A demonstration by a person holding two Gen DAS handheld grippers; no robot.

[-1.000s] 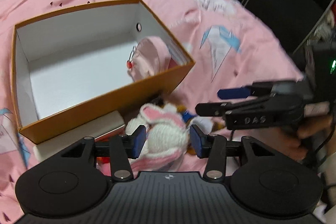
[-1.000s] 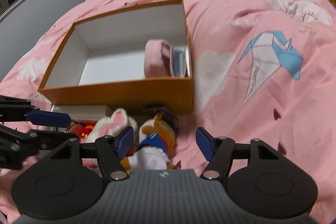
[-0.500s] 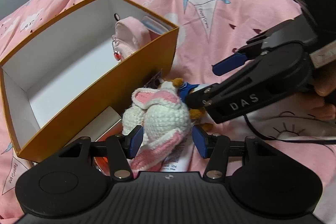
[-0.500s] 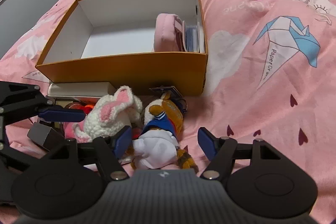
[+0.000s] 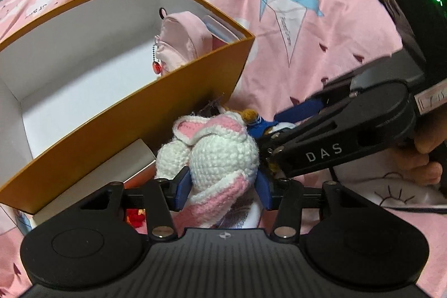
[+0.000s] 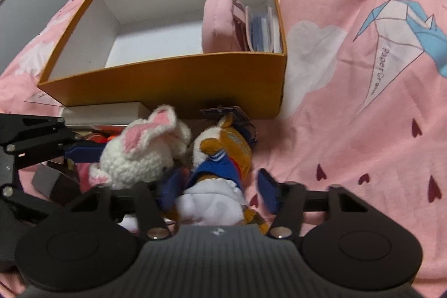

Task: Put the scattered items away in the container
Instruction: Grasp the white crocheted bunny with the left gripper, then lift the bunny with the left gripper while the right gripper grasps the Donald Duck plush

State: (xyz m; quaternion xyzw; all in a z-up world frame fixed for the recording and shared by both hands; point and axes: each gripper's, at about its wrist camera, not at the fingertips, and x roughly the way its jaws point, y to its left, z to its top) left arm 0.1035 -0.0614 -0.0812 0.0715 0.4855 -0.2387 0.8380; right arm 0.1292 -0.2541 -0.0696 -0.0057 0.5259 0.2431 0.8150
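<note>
Left wrist view shows the left gripper (image 5: pixel 223 187) with its blue pads (image 5: pixel 181 190) pressed against both sides of the crocheted white-and-pink bunny (image 5: pixel 218 158), so it is closed on the toy's body. The bunny sits on the pink bedspread (image 5: pixel 307 46), just outside the near long wall of the orange cardboard box (image 5: pixel 173 99) and touching the duck plush in a blue sailor top (image 6: pixel 220 166). Right wrist view shows the right gripper (image 6: pixel 220 187) spread wide, its fingers straddling the duck plush without clamping it; motion blur on the fingertips (image 6: pixel 268 189) suggests movement, direction not determinable. Inside the box, a small pink backpack (image 6: pixel 218 24) and flat card packets (image 6: pixel 262 30) stand against the right end wall; the rest of the white floor is bare. A flat white box (image 6: pixel 103 112) lies along the outside of the near wall. Handling judgement: both plush toys are light, soft and compressible, not fragile and not slippery. Grip each across the thickest part of the torso; ears and limbs will stretch and let the toy swing. Expect yarn to deform under the pads, so a firm squeeze is needed before lifting over the box rim.
</note>
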